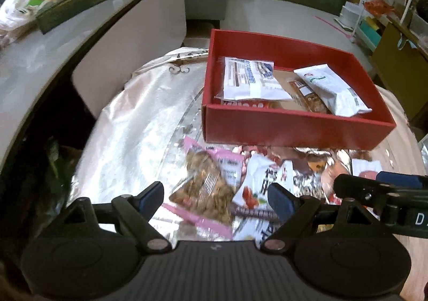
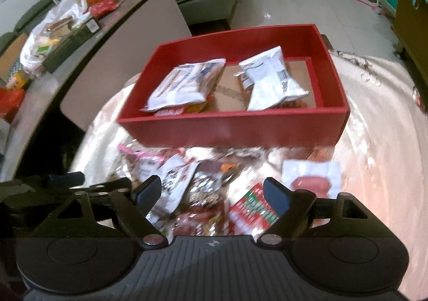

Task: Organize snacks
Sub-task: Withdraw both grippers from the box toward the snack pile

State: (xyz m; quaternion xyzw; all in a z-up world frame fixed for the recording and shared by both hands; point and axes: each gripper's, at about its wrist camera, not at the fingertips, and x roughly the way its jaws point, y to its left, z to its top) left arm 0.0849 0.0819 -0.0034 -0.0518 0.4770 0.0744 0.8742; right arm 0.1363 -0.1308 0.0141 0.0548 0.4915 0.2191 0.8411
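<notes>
A: Sorting the snacks, how far along are you?

B: Partway, I judge. The red box (image 1: 294,127) sits at the far side of the shiny cloth-covered bench (image 1: 128,124). Inside it lie a few packets: a white printed packet (image 1: 248,80) at the left, a white pouch (image 1: 331,89) at the right, and a brown bar (image 1: 307,97) tucked partly beneath the pouch. A loose pile of snacks (image 1: 240,183) lies on the bench just in front of the box, near me, so most of the work is left.

A: What are your tools doing?

B: My left tool (image 1: 216,198) is spread wide and holds nothing; it hovers over a clear packet of brown nuts (image 1: 206,188) edged in pink. My right tool (image 2: 212,192) is also wide and empty, above the middle of the pile.

A: Does one camera show more than the other?

B: Yes. The right view shows a red-and-green packet (image 2: 251,210) and a pale packet with a pink slice (image 2: 313,175) at the pile's right, which the left view mostly hides behind the right tool. The left view is sharper, and only there can I make out the nuts.
</notes>
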